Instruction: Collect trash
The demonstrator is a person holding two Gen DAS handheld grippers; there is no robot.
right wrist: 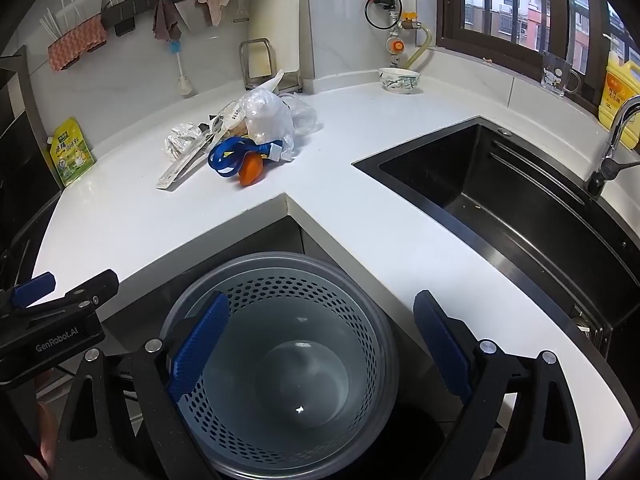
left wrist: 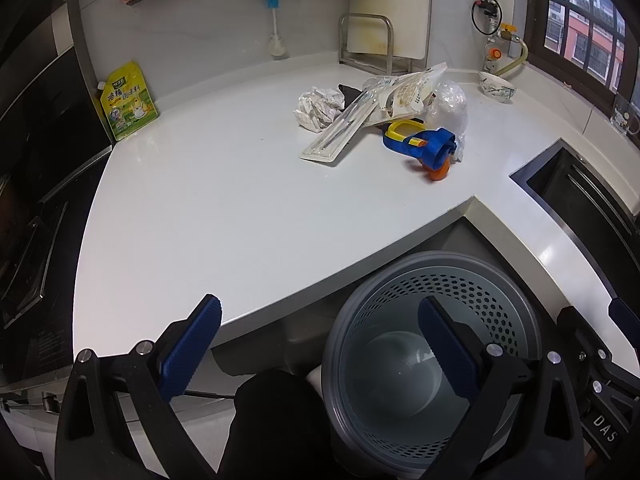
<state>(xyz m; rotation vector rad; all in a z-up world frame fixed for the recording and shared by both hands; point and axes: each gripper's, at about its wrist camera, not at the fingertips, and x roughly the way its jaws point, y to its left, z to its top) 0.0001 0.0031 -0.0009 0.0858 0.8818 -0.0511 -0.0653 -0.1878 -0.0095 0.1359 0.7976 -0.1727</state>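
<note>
The left gripper (left wrist: 320, 344) hangs over the inner corner of the white counter (left wrist: 224, 200), its blue pads spread as wide as they go, with nothing between them. The right gripper (right wrist: 322, 344) is just as wide open and holds nothing; it hovers above the grey bin (right wrist: 280, 364), which stands on the floor in the notch under the counter's inner corner. The bin has perforated walls, and nothing shows on its bottom.

The trash sits in one heap on the counter, back from the inner corner and towards the rear wall, well apart from both grippers. In it are a crumpled paper (left wrist: 318, 108) at the left end, a long clear packet (left wrist: 340, 132) slanting towards the front edge, a printed wrapper (left wrist: 412, 92) over it, a clear plastic bag (left wrist: 450, 106) at the right end, and a blue strap (left wrist: 420, 148) in front, with an orange piece (right wrist: 251, 171) touching it on the side nearest the corner.

A yellow pouch (left wrist: 127, 104) leans at the counter's far left edge. A bowl (right wrist: 399, 79) stands near the rear wall by the window. The black sink (right wrist: 500, 196) is set in the counter's right arm.
</note>
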